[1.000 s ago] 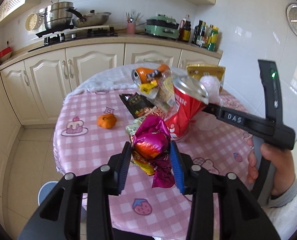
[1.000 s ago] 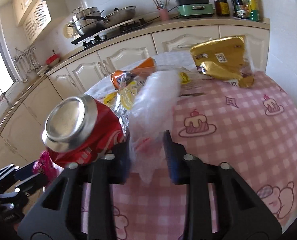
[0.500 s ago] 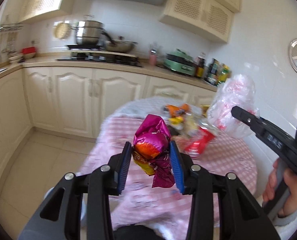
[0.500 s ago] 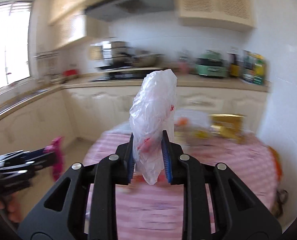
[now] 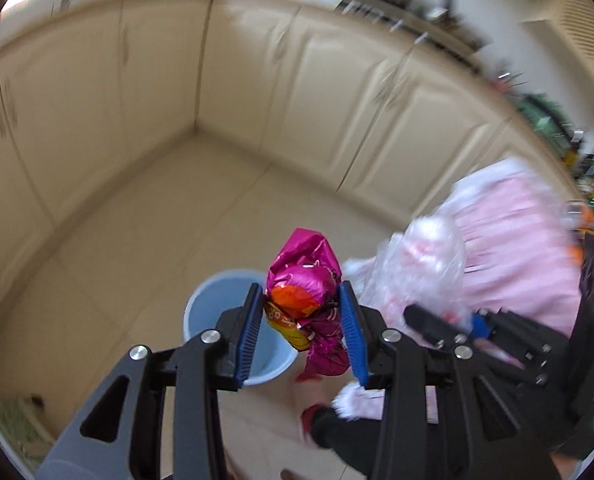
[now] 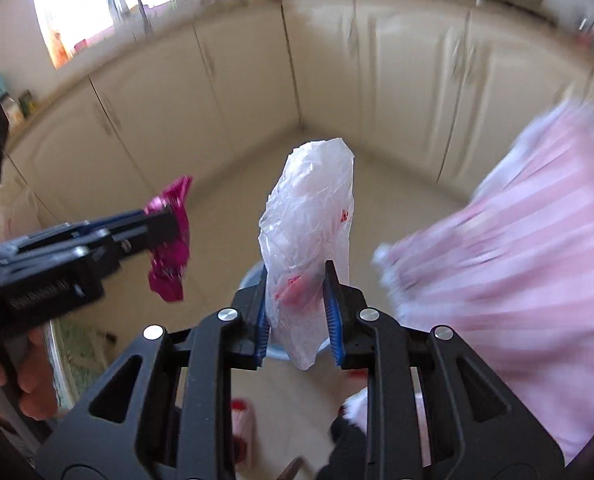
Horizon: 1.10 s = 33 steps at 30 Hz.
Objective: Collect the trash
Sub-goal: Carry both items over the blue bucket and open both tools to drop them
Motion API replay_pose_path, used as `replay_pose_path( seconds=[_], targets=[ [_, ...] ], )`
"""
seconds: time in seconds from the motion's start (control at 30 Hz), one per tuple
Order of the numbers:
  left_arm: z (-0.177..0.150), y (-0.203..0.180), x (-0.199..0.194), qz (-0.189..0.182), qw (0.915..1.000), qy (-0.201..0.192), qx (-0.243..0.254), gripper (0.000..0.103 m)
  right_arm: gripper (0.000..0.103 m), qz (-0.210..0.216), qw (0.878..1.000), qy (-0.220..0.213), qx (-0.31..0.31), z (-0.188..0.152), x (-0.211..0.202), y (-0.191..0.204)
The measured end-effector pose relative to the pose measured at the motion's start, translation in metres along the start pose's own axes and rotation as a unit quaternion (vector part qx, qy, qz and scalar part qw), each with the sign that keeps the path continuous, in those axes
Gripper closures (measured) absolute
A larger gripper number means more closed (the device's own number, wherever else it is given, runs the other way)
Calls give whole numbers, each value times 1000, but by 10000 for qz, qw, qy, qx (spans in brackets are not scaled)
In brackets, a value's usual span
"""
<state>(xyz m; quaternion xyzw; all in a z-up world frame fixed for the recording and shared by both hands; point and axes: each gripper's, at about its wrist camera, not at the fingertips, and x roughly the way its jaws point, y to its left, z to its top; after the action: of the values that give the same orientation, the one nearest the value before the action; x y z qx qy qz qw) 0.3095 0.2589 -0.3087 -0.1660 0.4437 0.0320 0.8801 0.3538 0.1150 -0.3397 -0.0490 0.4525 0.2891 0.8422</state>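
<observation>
**Two hand-held grippers loaded, both over the bin**

My left hand-held gripper [image 5: 301, 338] is clamped partway closed on a crumpled magenta foil wrapper [image 5: 305, 304] with an orange patch. My right hand-held gripper [image 6: 297, 312] is pinched narrow on a clear plastic bag [image 6: 307, 236], which stands up between the blue pads. Pale blue trash bin [image 5: 209, 300] sits on the tiled floor directly below both. Pink checked tablecloth [image 6: 537, 264] on the table lies to the right. Frames are motion-blurred.
</observation>
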Motion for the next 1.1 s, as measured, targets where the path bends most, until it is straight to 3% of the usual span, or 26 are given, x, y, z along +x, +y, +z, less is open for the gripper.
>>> replay_pose_path(
  seconds=[0.2, 0.33, 0.43, 0.67, 1.0, 1.07, 1.1],
  targets=[
    [-2, 47, 126, 229, 9941, 1003, -336, 65, 79, 172, 9900, 1309, 494, -11, 150, -19],
    [-3, 62, 165, 333, 9912, 1162, -537, 61, 79, 194, 9851, 1588, 632, -12, 195, -22],
    [-4, 72, 180, 365, 9893, 1244, -673, 51, 79, 158, 9841, 1652, 639, -8, 214, -22],
    [-12, 88, 188, 626, 9853, 1433, -683, 49, 78, 230, 9826, 1732, 629, -10, 221, -23],
    [-15, 102, 139, 802, 9850, 1224, -913, 47, 73, 243, 9888, 1377, 527, -4, 177, -24],
    [-11, 98, 122, 815, 9869, 1075, -885, 45, 65, 223, 9909, 1240, 477, 3, 166, -20],
    [-9, 98, 114, 811, 9877, 1013, -876, 45, 54, 217, 9922, 1142, 442, 7, 158, -17]
  ],
)
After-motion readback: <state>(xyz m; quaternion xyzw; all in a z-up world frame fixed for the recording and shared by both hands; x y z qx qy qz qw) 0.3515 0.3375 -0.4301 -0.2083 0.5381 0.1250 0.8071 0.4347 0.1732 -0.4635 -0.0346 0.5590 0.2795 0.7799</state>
